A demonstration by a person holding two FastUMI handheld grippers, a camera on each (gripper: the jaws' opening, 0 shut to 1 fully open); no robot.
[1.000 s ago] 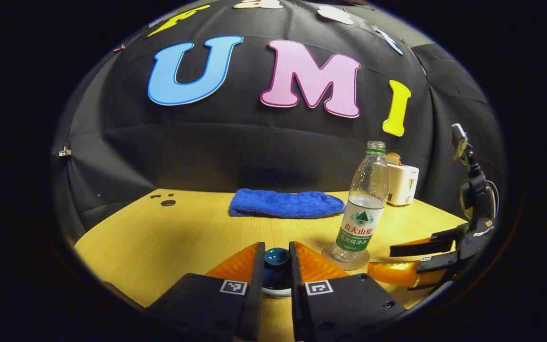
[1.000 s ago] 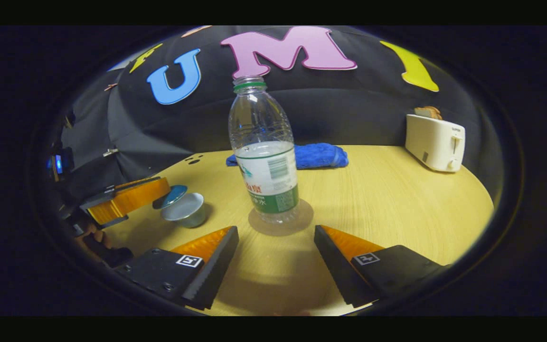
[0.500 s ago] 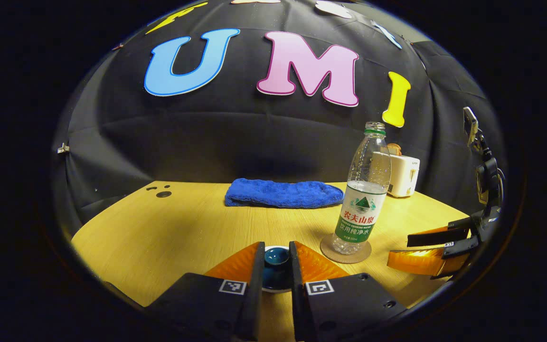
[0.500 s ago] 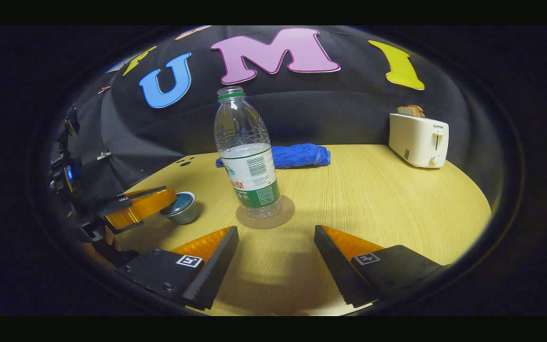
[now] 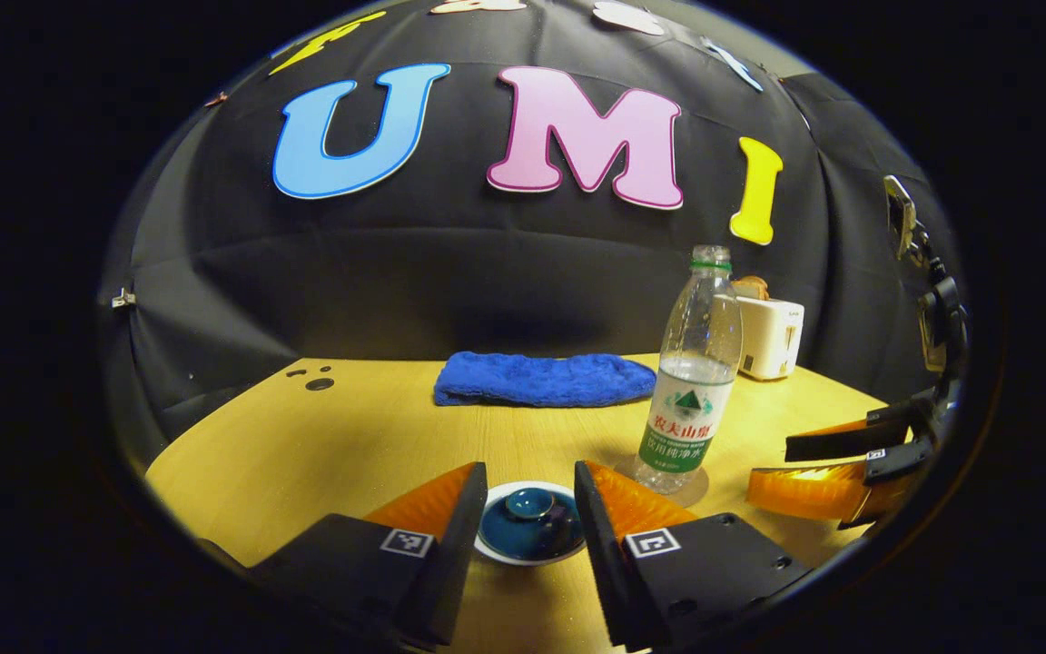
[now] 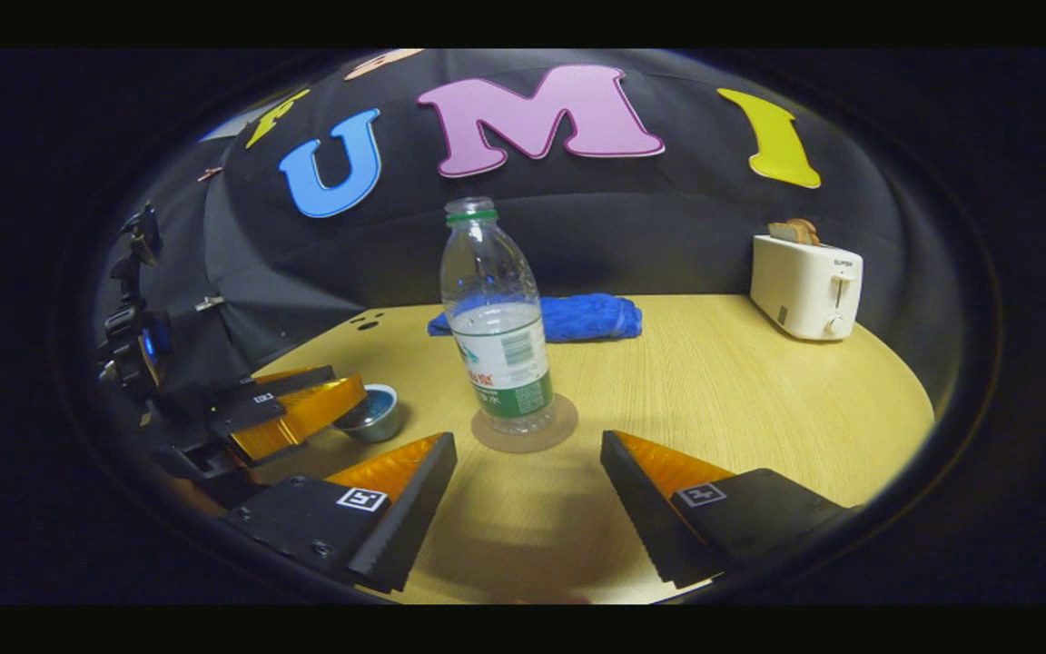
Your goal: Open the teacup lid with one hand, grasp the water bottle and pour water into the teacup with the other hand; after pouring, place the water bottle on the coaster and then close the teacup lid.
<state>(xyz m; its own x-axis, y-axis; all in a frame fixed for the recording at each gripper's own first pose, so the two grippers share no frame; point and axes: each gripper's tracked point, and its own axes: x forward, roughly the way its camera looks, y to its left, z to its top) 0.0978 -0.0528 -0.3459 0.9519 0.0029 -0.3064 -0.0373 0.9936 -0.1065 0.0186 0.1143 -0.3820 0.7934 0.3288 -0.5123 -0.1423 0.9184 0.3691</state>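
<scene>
Left gripper view: the left tongs point(image 5: 530, 509) stand apart, one finger on each side of the teacup lid point(image 5: 529, 524), with a gap on both sides and no contact that can be made out. The lid sits seated on the teacup, knob up, which suggests the closing step is complete and the tongs are parted in release. The water bottle point(image 5: 693, 372) stands upright on the coaster point(image 5: 698, 488), to the right of the cup and beyond it, uncapped and partly filled; resting it on the coaster keeps it off the bare surface point(image 5: 323, 445). The right tongs point(image 5: 827, 463) hang near the right edge, fingers apart and holding nothing. Right gripper view: the right tongs point(image 6: 527, 481) are wide, with empty surface between the fingers; the bottle point(image 6: 498, 350) on its coaster point(image 6: 559, 422) lies just ahead of them, untouched. The left tongs point(image 6: 305, 404) hover at the teacup point(image 6: 376, 416), well left of the bottle. A blue towel point(image 6: 587, 316) and a toaster point(image 6: 804, 286) sit further back, apart from the work.
</scene>
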